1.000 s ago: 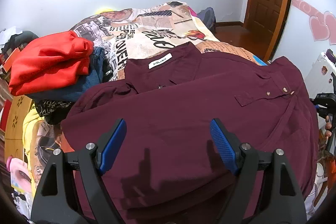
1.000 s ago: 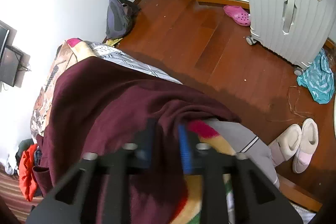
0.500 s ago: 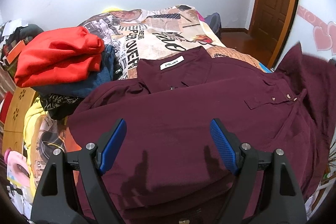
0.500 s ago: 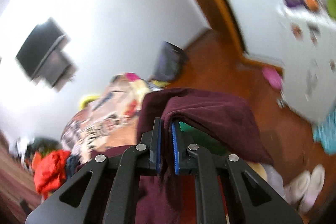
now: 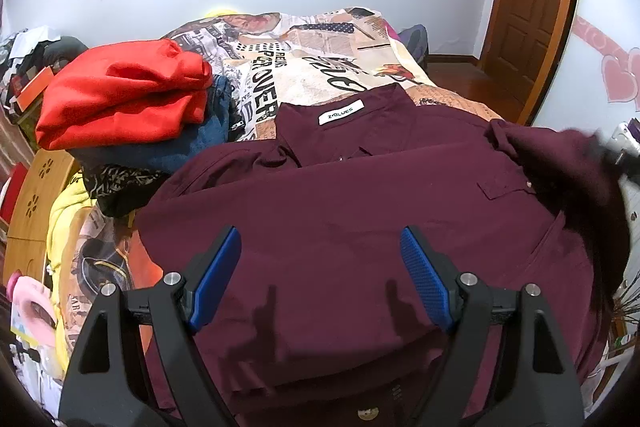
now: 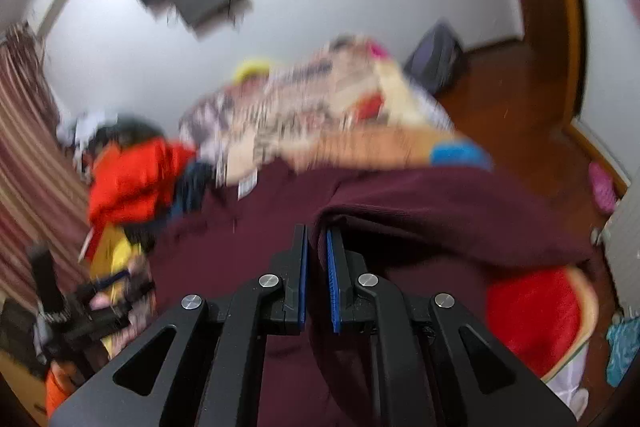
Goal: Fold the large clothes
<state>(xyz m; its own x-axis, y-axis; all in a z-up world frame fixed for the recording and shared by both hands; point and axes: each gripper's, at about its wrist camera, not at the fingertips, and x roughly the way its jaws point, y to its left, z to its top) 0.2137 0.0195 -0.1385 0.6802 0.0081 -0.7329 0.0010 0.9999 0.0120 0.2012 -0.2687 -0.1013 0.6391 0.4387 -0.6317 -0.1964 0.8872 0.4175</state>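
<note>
Early in the fold: right hand-held gripper pinching the maroon shirt's side over the bed, left hand-held gripper spread, remaining folds still due.

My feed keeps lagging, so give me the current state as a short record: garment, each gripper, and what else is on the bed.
garment: maroon shirt spread on the bed, collar label facing up
fold state: right side of the shirt lifted off the bed
right gripper: shut on the shirt's raised edge; this view is blurred
left gripper: open, over the shirt's lower part, holding nothing
beside shirt: red garment on top of a clothes pile
bed cover: newspaper-print blanket
</note>
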